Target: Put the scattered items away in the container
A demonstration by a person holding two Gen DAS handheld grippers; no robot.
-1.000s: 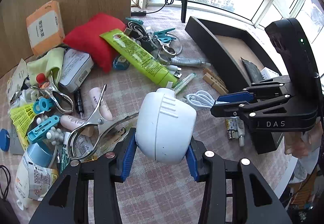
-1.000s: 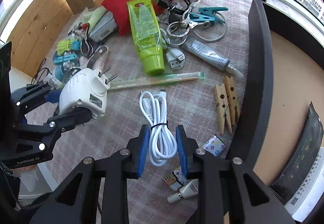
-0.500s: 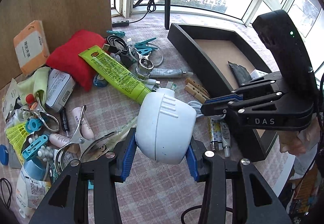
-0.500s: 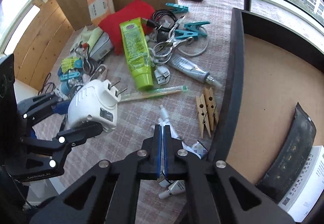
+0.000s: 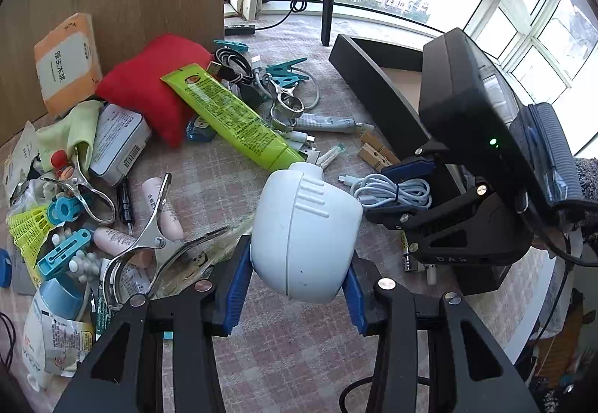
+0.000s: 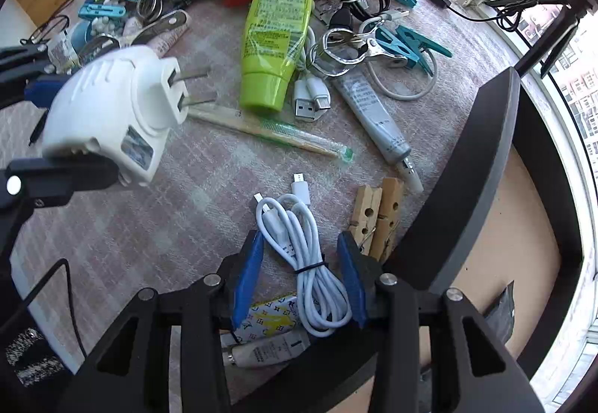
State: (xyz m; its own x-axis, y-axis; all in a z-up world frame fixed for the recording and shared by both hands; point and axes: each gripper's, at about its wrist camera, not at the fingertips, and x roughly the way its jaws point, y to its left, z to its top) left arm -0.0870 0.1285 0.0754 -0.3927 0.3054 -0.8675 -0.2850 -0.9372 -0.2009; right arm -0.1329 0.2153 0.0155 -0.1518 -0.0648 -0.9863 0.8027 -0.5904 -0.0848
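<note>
The left gripper [image 5: 295, 286] pinches a white plug [image 5: 304, 237] between its blue pads, held off the cloth with its prongs pointing away, just as it was a second ago. The change is on the right. Half a second ago the right gripper [image 6: 299, 271] had its pads pressed almost together over the coiled white cable [image 6: 302, 256]; now its jaws are opening, spread either side of the coil, the pads not pressing on it. The cable lies flat on the checked cloth [image 6: 157, 226] between them, bound by a thin black tie, its two connectors pointing toward the far side. It rests just left of two wooden pegs [image 6: 377, 218] and the black tray [image 6: 471, 166], outside the tray's wall. The right gripper has also tilted to look more steeply down, so the tray now sits at the right edge of its view.
</note>
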